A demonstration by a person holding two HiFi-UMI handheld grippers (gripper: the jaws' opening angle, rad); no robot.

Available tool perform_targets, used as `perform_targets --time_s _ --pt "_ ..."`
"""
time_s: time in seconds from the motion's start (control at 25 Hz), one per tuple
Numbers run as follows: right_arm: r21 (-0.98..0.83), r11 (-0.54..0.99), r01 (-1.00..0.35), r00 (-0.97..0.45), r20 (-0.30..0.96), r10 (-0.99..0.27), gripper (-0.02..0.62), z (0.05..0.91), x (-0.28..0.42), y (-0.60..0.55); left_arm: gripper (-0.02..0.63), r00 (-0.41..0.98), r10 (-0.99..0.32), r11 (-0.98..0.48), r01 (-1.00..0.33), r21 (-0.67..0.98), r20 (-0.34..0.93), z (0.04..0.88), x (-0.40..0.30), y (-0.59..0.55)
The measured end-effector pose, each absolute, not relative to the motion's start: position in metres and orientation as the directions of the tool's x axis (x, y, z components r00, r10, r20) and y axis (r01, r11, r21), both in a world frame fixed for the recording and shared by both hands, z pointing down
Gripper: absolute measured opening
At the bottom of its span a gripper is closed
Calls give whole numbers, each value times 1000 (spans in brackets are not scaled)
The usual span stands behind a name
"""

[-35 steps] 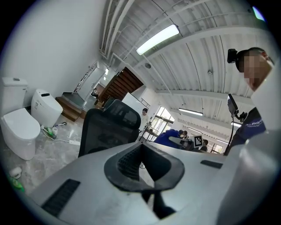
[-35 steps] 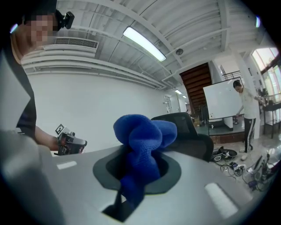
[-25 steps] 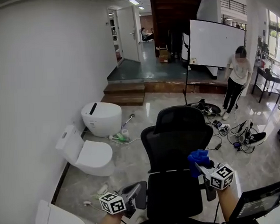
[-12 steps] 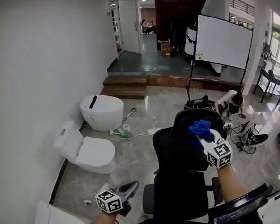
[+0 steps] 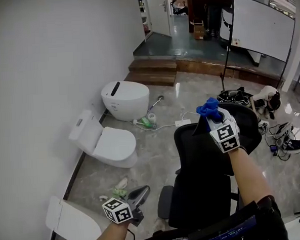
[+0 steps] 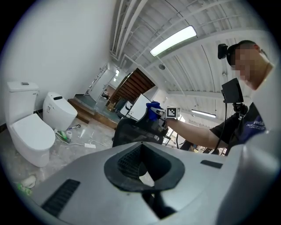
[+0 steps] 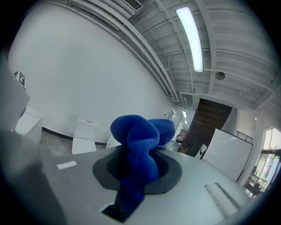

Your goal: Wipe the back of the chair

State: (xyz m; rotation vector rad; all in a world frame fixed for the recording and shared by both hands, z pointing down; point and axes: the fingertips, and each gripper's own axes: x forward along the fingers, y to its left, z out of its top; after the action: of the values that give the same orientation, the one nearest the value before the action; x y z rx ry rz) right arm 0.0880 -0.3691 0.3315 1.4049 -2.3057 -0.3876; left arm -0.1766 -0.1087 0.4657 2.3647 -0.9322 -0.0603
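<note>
Jaws of the right gripper [image 5: 214,117] are clamped on a bunched blue cloth [image 7: 139,151], held up at the top edge of the black chair back [image 5: 199,154], seemingly touching it. Lower, left of the chair, the left gripper [image 5: 139,193] hangs with its jaws together, holding nothing.

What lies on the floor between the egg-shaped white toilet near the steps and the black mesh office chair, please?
The head view shows a green bottle and a white corded power strip lying between that toilet and the chair.
</note>
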Motion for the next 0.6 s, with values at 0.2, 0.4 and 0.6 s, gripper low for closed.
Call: perform_targets --time_s 0.2,0.4,0.6 --pt "453 457 -765 -399 221 -890 65 337 103 -378 3 754 -632 -567 -608 555 181 471 -171 -113" --pt "490 367 -790 -282 241 -929 66 340 150 -382 3 783 -598 -596 -578 557 172 467 -154 -120" --pt "513 257 -819 -129 271 -954 66 343 220 -372 3 799 -579 -611 -559 560 165 465 -147 -127"
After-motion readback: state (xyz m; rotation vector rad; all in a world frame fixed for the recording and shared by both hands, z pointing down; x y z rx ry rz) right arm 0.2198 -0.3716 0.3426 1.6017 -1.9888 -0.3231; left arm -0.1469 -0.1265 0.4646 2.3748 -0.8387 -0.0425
